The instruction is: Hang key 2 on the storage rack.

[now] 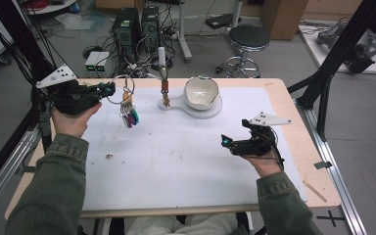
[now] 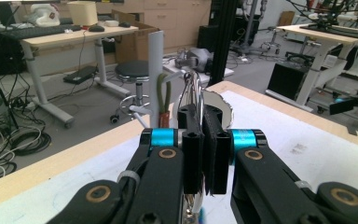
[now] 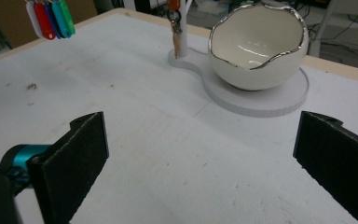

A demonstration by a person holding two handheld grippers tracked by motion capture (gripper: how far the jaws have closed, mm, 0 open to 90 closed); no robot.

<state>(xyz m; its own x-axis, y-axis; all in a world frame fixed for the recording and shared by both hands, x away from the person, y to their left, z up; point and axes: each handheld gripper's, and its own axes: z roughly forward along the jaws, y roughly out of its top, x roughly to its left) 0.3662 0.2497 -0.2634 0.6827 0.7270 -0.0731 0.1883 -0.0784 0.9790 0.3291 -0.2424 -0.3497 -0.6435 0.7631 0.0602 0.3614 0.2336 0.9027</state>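
My left gripper [image 1: 108, 90] is held above the table's left rear and is shut on a large metal key ring [image 1: 123, 87]. Several coloured key tags [image 1: 130, 116] hang from the ring. In the left gripper view the jaws [image 2: 203, 122] are pressed together on the ring's wire [image 2: 194, 88]. A white post [image 1: 162, 58] rises from a white base plate [image 1: 210, 110]; an olive loop with an orange tag [image 1: 165, 86] hangs on it. A white egg-shaped bowl [image 1: 201, 92] with a silver rim sits on the plate. My right gripper [image 1: 224, 141] hovers open at the right, nothing between its pads [image 3: 77, 156].
A white mat [image 1: 176, 156] covers most of the wooden table [image 1: 318, 176]. In the right gripper view the bowl [image 3: 257, 49] and plate [image 3: 265, 100] lie ahead, with the key tags [image 3: 51, 18] at the upper left. A stool [image 1: 248, 39] and computer towers [image 1: 127, 29] stand beyond the far edge.
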